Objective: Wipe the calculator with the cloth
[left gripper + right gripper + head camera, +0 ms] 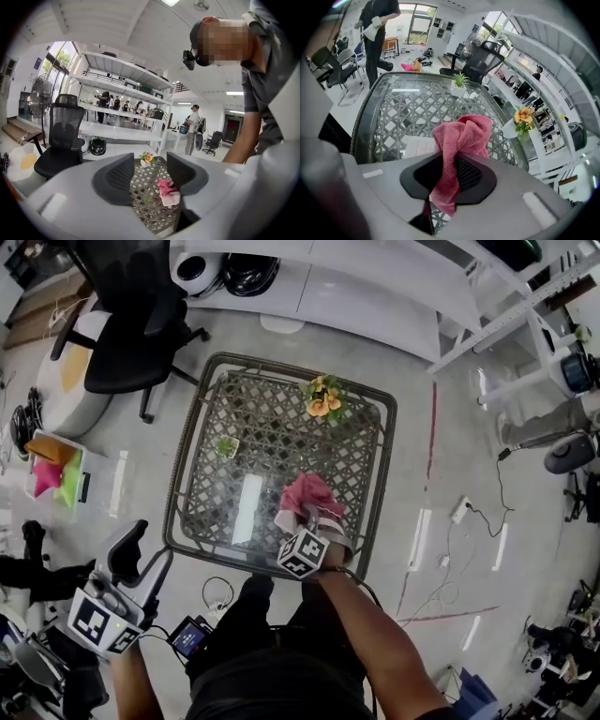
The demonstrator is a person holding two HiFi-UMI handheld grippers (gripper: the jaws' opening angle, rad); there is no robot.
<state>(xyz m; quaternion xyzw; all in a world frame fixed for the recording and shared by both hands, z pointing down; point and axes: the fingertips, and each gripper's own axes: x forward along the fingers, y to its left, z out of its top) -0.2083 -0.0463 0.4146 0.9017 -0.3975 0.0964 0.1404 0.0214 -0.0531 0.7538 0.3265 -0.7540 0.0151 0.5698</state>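
Head view — one cloth [309, 493] clenched in right tongs [305, 519], one calculator [415, 146] beside it; left tongs [142, 555] released.

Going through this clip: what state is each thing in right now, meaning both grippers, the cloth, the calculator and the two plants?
right gripper: shut on the pink cloth.
pink cloth: bunched, pinched between the jaws, over the table.
calculator: lying flat on the table, just beyond the cloth.
left gripper: open, empty, off the table.
flower pot: upright.
small green plant: upright.
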